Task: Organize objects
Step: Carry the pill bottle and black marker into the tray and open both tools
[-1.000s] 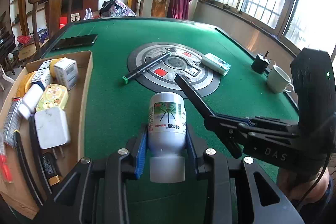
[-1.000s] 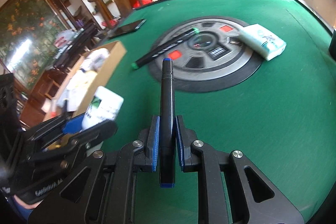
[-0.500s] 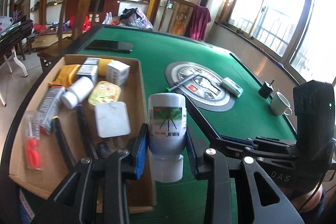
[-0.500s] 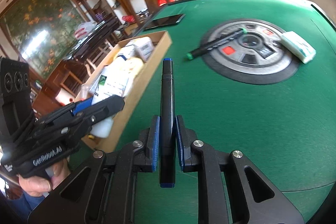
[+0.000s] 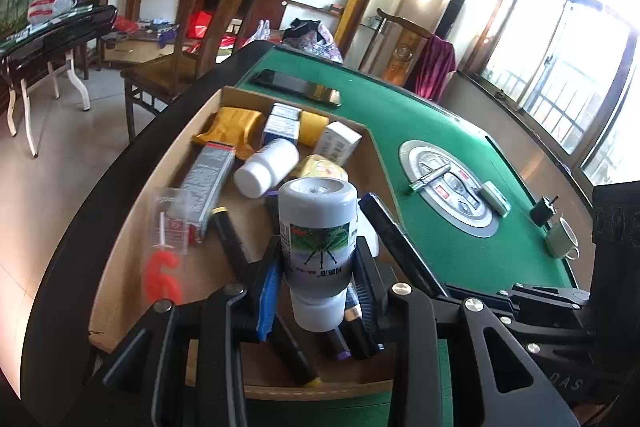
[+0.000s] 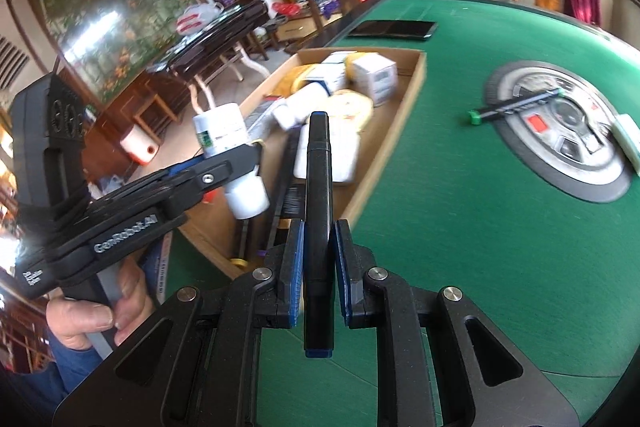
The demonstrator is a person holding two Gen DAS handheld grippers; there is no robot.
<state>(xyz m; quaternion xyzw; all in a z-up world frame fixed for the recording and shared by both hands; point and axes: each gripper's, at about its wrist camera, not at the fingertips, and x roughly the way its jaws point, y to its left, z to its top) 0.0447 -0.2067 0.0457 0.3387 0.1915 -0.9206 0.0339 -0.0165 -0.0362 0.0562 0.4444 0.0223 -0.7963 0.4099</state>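
My left gripper (image 5: 318, 279) is shut on a white bottle (image 5: 318, 239) with a green label and holds it above the near end of the cardboard tray (image 5: 132, 227). The bottle also shows in the right wrist view (image 6: 224, 135). My right gripper (image 6: 318, 259) is shut on a black marker with blue ends (image 6: 318, 195), pointing over the tray's right wall (image 6: 384, 155). That marker shows in the left wrist view (image 5: 394, 231). The tray holds boxes, a white bottle (image 5: 266, 167), markers and a red "6" candle (image 5: 162, 271).
On the green table (image 6: 460, 227) lie a green-capped marker (image 6: 516, 105), a white packet (image 6: 628, 143) on the round centre panel, and a black phone (image 6: 392, 29). A mug (image 5: 562, 239) and a small black object (image 5: 542, 213) stand at the right edge. A wooden chair (image 5: 216, 27) stands behind.
Both grippers have swung left from the table's middle to the tray. The bottle now hangs over the tray's near end, and the blue-ended marker points over the tray's wall.
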